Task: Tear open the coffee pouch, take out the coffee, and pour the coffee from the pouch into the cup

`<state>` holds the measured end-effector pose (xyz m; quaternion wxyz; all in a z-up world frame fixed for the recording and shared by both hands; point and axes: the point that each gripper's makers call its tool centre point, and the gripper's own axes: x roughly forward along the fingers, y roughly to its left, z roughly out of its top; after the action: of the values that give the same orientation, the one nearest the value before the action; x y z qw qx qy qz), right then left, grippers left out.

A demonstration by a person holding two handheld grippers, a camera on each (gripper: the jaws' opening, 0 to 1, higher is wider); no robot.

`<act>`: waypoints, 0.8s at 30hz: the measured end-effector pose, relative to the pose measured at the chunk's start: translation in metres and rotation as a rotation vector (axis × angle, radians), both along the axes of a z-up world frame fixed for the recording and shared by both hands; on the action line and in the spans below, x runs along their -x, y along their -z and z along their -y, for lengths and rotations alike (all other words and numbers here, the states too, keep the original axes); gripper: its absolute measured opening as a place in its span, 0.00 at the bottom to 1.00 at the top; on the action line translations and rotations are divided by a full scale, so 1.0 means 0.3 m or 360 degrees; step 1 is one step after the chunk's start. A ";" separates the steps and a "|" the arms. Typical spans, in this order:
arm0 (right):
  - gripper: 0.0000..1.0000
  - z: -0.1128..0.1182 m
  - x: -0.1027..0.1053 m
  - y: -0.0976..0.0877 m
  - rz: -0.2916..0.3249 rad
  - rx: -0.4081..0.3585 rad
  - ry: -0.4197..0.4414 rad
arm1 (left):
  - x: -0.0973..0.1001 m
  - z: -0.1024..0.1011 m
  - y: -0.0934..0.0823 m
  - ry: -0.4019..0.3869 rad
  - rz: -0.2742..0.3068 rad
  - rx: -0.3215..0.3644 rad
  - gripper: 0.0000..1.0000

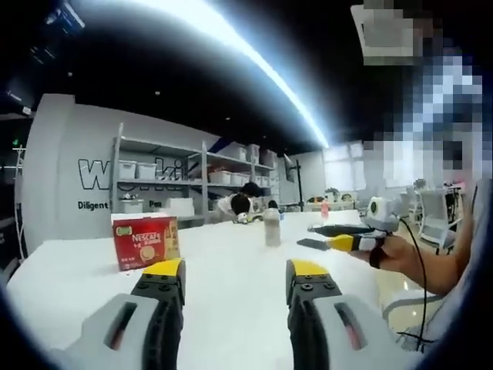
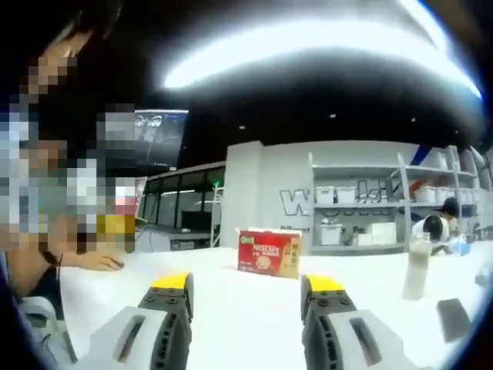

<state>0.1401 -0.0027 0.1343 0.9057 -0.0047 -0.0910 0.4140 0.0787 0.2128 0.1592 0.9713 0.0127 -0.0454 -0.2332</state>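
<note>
Toward the far edge of the white tabletop [image 1: 231, 262] stands the red coffee box [image 1: 145, 241], upright, its printed face turned toward both grippers. Well to one side of it a pale, translucent cup [image 1: 272, 227] stands alone on the bare surface, and a flat dark item [image 2: 453, 318] lies nearer the edge past the cup. The left gripper [image 1: 235, 281] hangs above the tabletop with its yellow-tipped fingers apart, nothing between them. The right gripper [image 2: 248, 294] does the same, fingers spread and empty. Behind the tabletop, shelving [image 2: 370, 208] with white bins lines the wall.
</note>
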 end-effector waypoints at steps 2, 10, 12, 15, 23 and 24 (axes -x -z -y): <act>0.56 -0.012 0.004 -0.010 0.0031 0.0009 -0.0002 | 0.018 -0.012 0.009 -0.0012 -0.0005 0.0013 0.54; 0.56 -0.046 0.038 -0.008 0.0056 0.0041 -0.0009 | 0.100 -0.045 -0.017 -0.0065 0.0027 0.0036 0.53; 0.56 -0.048 0.062 0.000 0.0056 0.0044 -0.0028 | 0.122 -0.040 -0.025 -0.0073 0.0044 0.0026 0.53; 0.56 -0.046 0.083 0.015 0.0055 0.0050 -0.0039 | 0.145 -0.039 -0.025 -0.0085 0.0054 0.0009 0.52; 0.56 -0.047 0.120 0.001 0.0084 0.0058 -0.0051 | 0.187 -0.029 -0.053 -0.0092 0.0090 0.0012 0.52; 0.56 -0.047 0.123 -0.003 0.0090 0.0060 -0.0051 | 0.188 -0.028 -0.054 -0.0091 0.0091 0.0011 0.52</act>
<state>0.1032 0.0114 0.1350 0.8958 -0.0320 -0.1089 0.4297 0.0221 0.2211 0.1755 0.9759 0.0175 -0.0736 -0.2047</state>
